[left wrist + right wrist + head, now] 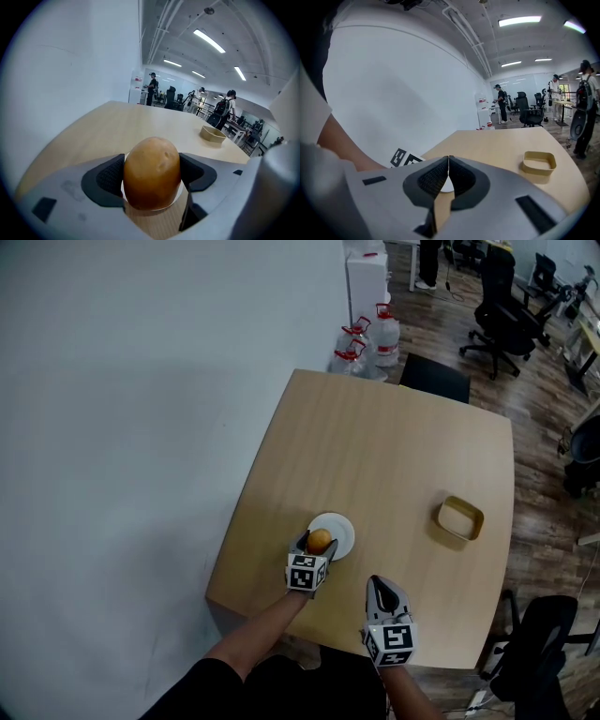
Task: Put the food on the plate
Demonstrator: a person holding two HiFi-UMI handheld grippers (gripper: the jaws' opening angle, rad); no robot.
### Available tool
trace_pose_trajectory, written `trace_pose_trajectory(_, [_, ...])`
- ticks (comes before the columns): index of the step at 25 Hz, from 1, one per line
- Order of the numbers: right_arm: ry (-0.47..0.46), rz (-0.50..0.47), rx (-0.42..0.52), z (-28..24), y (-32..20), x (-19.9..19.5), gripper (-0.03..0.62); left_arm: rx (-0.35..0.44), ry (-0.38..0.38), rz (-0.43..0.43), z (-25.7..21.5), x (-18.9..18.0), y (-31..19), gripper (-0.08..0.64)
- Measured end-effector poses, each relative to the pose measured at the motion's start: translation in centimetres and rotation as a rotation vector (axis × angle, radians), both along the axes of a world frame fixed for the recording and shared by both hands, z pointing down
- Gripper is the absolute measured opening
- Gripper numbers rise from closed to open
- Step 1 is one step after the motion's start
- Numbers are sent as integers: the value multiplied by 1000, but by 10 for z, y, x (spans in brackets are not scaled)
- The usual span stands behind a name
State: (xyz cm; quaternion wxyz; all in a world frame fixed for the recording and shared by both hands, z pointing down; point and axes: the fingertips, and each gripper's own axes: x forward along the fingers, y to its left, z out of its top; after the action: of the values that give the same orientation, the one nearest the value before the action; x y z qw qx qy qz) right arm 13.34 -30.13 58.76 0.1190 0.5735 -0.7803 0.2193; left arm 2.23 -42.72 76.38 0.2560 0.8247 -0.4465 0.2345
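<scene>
A brown potato [152,171] sits between the dark pads of my left gripper [152,178], which is shut on it. In the head view the potato [319,540] is over the small white plate [341,532] near the table's front left edge, with the left gripper [315,546] at the plate's near rim. The plate [178,193] shows as a thin white edge under the potato. My right gripper [378,585] rests over the table to the right of the plate, jaws pressed together with nothing between them [448,168].
A tan square container [459,518] stands on the wooden table [394,446] to the right, also seen as the container [539,163]. Water jugs [366,341] and a black chair back [435,378] stand beyond the far edge. The wall runs along the left.
</scene>
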Motion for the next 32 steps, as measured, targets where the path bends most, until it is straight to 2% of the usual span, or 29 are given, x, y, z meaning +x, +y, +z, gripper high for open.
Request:
trace_pose_trajectory(5, [17,-16,-21,7,5,0,61,2,-134,57,22,2,-15,327])
trace_pose_trajectory(7, [29,-9,-29,10,7,4,61,6,-163,74,26,4,-21,327])
trace_pose_trajectory(12, [51,15,-48,15,12,17,61,-45,-137,147,42,19,-25,327])
trace_pose_trajectory(15, [60,26,-47,14,12,21,61,-63,-109,161,49,27,-26,327])
trace_pose_trajectory(19, [59,46,-59,16,15,26,61,-102,-128,178,60,30,-23,327])
trace_pose_trajectory(26, [37,55,-88,33,28,28,61,-84,-144,232,55,32,-20,333])
trace_pose_trajectory(29, [23,44,-93,41,26,23,61,-67,-158,212,53,23,-23,347])
trace_pose_trajectory(32, [16,31,-99,46,27,22,61,-70,-140,186,51,18,-20,348])
